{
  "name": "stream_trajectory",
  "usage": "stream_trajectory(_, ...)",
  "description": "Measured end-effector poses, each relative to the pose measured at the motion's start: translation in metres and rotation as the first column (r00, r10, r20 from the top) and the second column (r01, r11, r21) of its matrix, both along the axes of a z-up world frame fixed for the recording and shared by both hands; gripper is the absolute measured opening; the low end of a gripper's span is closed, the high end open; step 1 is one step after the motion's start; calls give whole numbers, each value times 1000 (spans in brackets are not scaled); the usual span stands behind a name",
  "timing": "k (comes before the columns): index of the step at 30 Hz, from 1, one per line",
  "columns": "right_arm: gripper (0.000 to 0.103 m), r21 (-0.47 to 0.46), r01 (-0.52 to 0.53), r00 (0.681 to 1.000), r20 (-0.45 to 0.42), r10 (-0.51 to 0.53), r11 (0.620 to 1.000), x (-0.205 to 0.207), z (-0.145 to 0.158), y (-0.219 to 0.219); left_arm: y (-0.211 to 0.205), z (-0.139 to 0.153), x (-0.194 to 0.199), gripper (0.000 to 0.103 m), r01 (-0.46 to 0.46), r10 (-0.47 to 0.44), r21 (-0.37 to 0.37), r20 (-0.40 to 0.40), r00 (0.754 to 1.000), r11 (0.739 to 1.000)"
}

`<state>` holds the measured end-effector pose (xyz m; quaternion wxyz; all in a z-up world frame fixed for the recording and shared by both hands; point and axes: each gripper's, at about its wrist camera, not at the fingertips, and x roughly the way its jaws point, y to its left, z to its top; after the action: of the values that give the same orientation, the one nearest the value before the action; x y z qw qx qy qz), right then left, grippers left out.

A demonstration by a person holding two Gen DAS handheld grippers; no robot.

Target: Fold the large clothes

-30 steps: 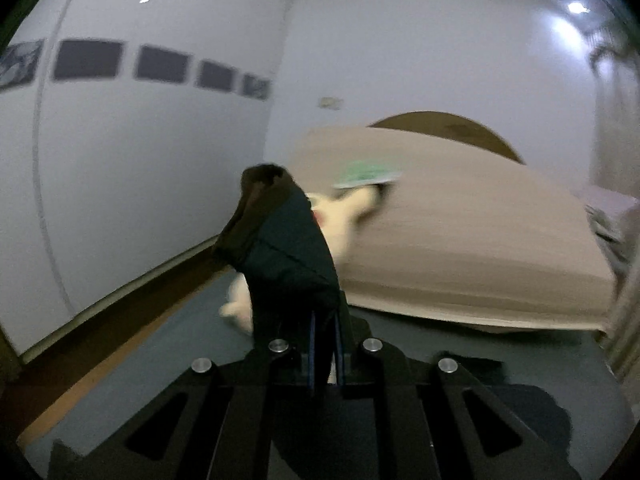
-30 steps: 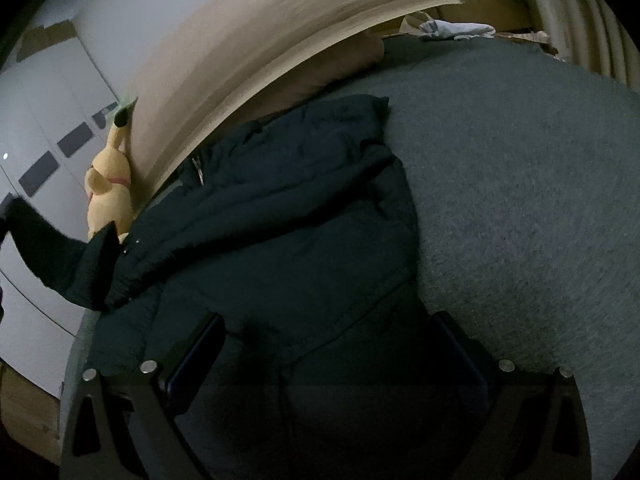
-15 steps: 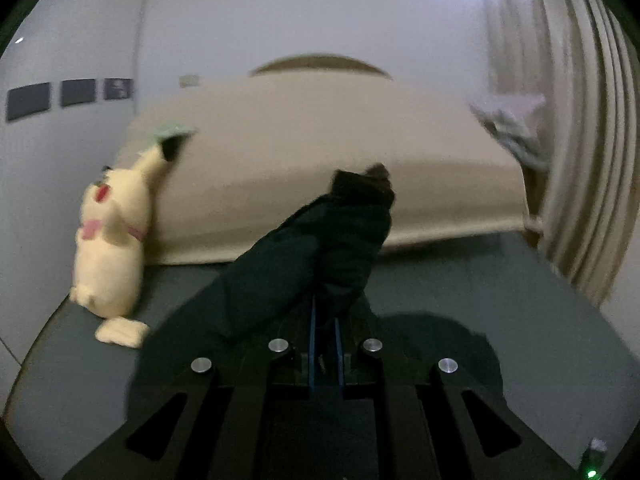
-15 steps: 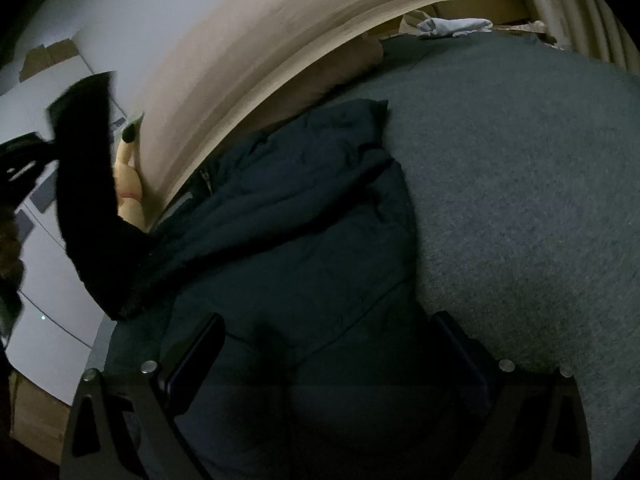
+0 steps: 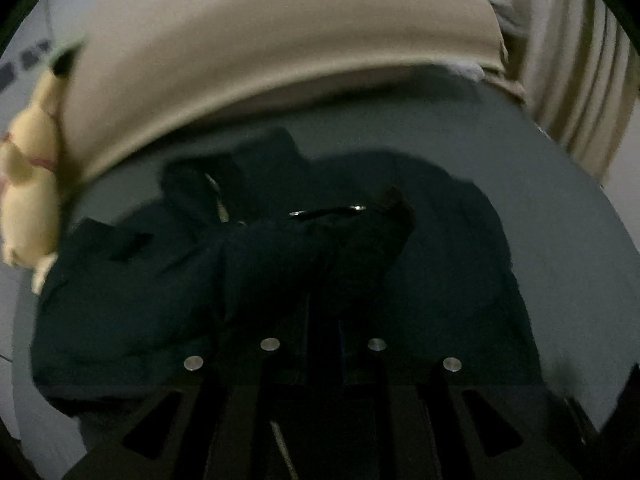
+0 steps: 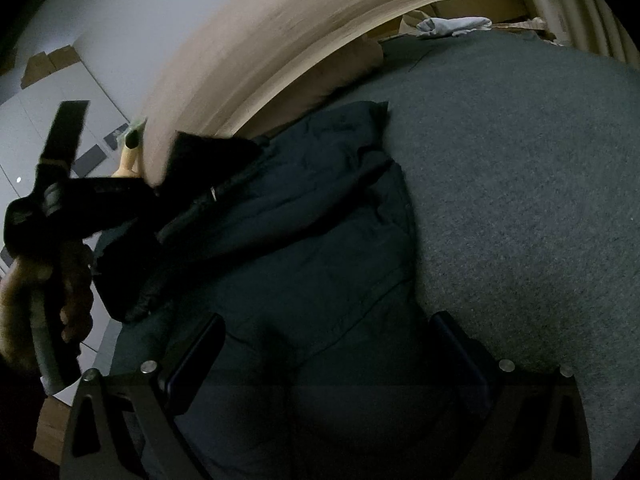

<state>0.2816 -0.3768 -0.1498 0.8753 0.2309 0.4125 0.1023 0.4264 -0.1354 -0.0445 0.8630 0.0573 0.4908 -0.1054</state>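
Note:
A dark navy jacket (image 6: 312, 220) lies spread on the grey bed (image 6: 520, 160). In the left wrist view its body (image 5: 140, 280) fills the lower middle. My left gripper (image 5: 324, 312) holds one sleeve (image 5: 320, 240) just above the jacket's body. Its jaws are nearly together and opening, with the sleeve cloth still between them. In the right wrist view the left gripper (image 6: 100, 196) comes in from the left in a person's hand (image 6: 40, 280), the sleeve cuff (image 6: 208, 156) draped past it. My right gripper (image 6: 324, 344) stands open low over the jacket's near part, gripping nothing.
A beige headboard (image 5: 280, 60) runs along the far side of the bed. A yellow plush toy (image 5: 28, 184) leans at its left end. Curtains (image 5: 580, 60) hang on the right. A pale cloth (image 6: 452, 26) lies at the far corner. Bare grey cover (image 5: 560, 220) lies right of the jacket.
My left gripper has swung the sleeve from the bed's left edge over the jacket, turning and sinking toward it. The right gripper has kept still.

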Motion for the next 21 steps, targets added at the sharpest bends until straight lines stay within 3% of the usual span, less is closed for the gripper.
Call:
stream_trajectory(1, 103, -1, 1, 1000, 0, -1, 1000, -1, 1, 0, -2, -2, -1, 15, 17, -17, -13, -30, 999, 1000)
stream_trajectory(3, 103, -2, 1, 1000, 0, -1, 1000, -1, 1, 0, -4, 0, -4, 31, 35, -38, -54, -50, 998, 998)
stream_trajectory(4, 103, -2, 1, 1000, 0, -1, 1000, -1, 1, 0, -2, 5, -4, 57, 39, -46, -113, -62, 997, 993)
stream_trajectory(5, 103, -2, 1, 1000, 0, -1, 1000, -1, 1, 1, -3, 12, -7, 75, 29, -36, -146, -43, 998, 989)
stream_trajectory(7, 103, -1, 1, 1000, 0, -1, 1000, -1, 1, 0, -6, 28, -14, 77, 23, -20, -181, 15, 1000, 983)
stream_trajectory(9, 103, -1, 1, 1000, 0, -1, 1000, -1, 1, 1, -3, 43, -17, 77, 17, -13, -219, 21, 1000, 976)
stream_trajectory(14, 103, 7, 1, 1000, -2, -1, 1000, 0, 1, 0, 32, 77, -43, 77, 1, 31, -312, 99, 995, 950)
stream_trajectory(17, 103, 14, -4, 1000, -24, 5, 1000, 2, 4, -2, 75, 82, -67, 77, -55, 106, -271, 175, 979, 961)
stream_trajectory(21, 102, 56, -34, 999, -37, 36, 998, 11, 32, -6, 149, 69, -90, 78, -209, 246, -160, 264, 933, 965)
